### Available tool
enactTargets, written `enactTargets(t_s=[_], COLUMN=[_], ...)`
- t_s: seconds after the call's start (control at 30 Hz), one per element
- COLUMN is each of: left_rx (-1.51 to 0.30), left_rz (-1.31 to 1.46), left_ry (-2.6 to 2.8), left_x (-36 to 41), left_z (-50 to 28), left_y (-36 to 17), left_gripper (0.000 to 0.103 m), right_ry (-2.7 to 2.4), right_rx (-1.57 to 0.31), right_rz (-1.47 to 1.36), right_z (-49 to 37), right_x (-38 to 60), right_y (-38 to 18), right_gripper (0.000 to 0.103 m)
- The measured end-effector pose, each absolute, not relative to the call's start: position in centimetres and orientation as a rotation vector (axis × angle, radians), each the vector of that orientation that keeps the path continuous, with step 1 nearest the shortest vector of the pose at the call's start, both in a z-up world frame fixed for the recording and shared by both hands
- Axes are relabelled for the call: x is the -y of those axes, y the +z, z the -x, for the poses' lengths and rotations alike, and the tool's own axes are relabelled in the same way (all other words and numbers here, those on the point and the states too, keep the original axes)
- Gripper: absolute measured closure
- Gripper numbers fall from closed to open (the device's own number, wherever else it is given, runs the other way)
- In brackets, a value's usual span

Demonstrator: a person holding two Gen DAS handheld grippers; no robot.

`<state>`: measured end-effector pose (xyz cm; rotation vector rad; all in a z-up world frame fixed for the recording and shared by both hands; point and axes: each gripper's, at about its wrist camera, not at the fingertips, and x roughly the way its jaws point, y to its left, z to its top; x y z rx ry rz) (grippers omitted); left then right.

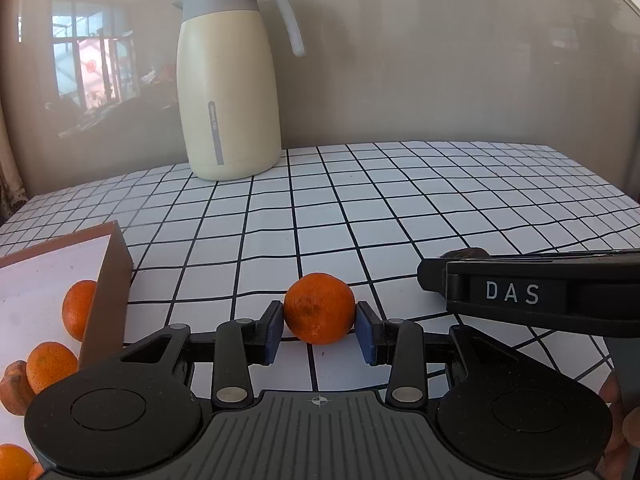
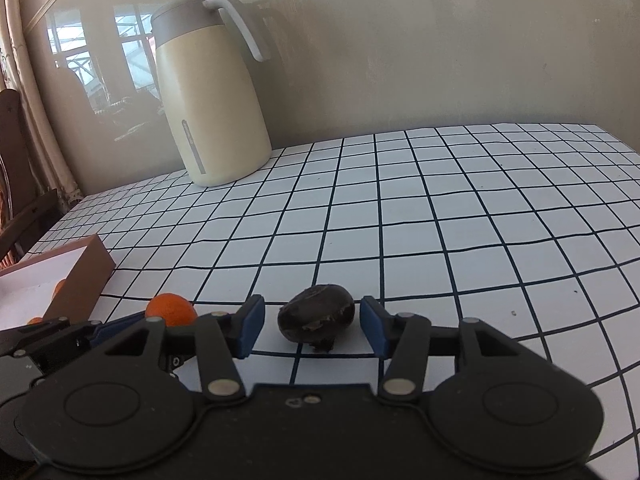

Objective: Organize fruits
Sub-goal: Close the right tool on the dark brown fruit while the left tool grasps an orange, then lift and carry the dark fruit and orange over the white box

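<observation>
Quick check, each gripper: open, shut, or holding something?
Left gripper: shut on the mandarin.
Right gripper: open, straddling the dark fruit, pads not touching.

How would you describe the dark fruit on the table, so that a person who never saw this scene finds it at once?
Start at the tall cream thermos jug near the wall on the grid-patterned tablecloth, then come toward the near edge. The dark fruit lies there between the blue pads of the right gripper, with gaps on both sides. It is blackish-brown and wrinkled, whereas the neighbouring mandarin is bright orange.
</observation>
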<state>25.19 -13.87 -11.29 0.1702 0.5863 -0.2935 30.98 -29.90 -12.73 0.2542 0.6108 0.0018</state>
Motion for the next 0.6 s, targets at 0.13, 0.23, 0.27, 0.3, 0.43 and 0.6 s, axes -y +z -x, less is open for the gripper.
enactTargets(t_s=[0.13, 0.23, 0.27, 0.3, 0.43, 0.6], left_rx=[-0.592, -0.598, -0.597, -0.597, -0.596, -0.604], left_rz=[-0.173, -0.153, -0.149, -0.149, -0.144, -0.127], left_ry=[-0.285, -0.283, -0.284, -0.282, -0.28, -0.296], left_x=[14.06, 13.91, 13.91, 13.95, 14.11, 14.15], left_z=[-25.4, -25.66, -25.71, -25.78, -25.9, -25.92], left_y=[-11.41, -11.32, -11.26, -11.24, -11.29, -11.31], left_gripper=[0.064, 0.064, 0.062, 0.061, 0.046, 0.046], right_ry=[-0.001, -0.008, -0.011, -0.013, -0.01, -0.01], right_rx=[-0.614, -0.61, -0.609, -0.608, -0.605, -0.602], right_rz=[-0.253, -0.25, -0.249, -0.249, -0.236, -0.249], right_z=[-31.34, -31.38, -31.38, -31.33, -31.13, -31.04], right_x=[29.72, 29.68, 29.7, 29.72, 29.6, 29.71], right_y=[-12.97, -12.96, -12.98, -13.01, -13.04, -13.07], right_gripper=[0.06, 0.065, 0.07, 0.07, 0.07, 0.07])
